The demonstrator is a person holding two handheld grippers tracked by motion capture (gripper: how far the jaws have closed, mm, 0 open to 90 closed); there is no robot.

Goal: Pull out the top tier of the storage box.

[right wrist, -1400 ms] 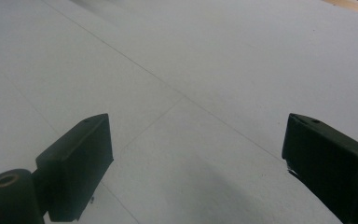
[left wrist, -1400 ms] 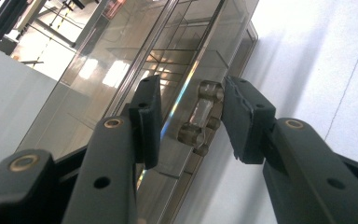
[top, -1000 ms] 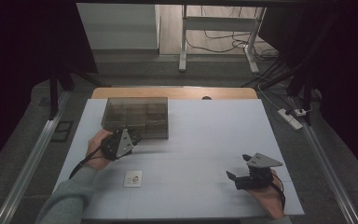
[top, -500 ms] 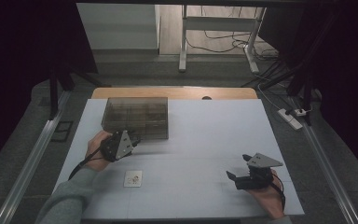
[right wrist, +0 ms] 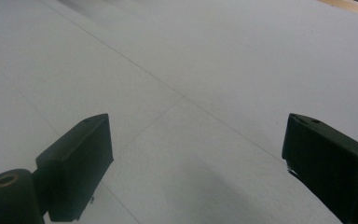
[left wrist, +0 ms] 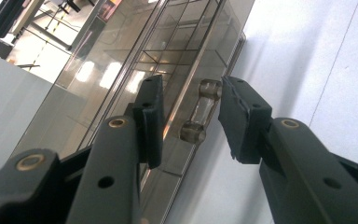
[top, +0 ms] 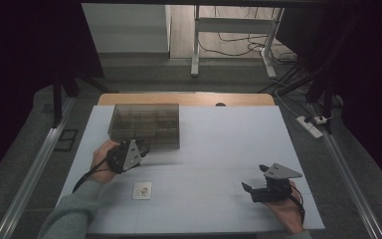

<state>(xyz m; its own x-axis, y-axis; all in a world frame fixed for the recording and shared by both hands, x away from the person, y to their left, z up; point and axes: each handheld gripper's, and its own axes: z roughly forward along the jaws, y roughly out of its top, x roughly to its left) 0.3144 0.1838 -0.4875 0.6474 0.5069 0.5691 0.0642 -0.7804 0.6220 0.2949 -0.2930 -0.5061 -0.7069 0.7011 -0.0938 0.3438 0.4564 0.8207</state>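
A clear smoky plastic box (top: pixel 144 124) with inner compartments stands at the back left of the white table (top: pixel 229 144). My left gripper (top: pixel 142 149) is at the box's front edge. In the left gripper view its jaws (left wrist: pixel 190 95) stand apart on either side of a small clear handle (left wrist: pixel 199 109) on the box's front, with a gap left of the handle. My right gripper (top: pixel 252 178) rests near the front right of the table, open with nothing between its fingers (right wrist: pixel 196 154).
A small white card (top: pixel 142 190) lies flat on the table near the front left, below my left hand. A wooden strip (top: pixel 189 98) runs along the table's far edge. Metal rails flank the table on both sides.
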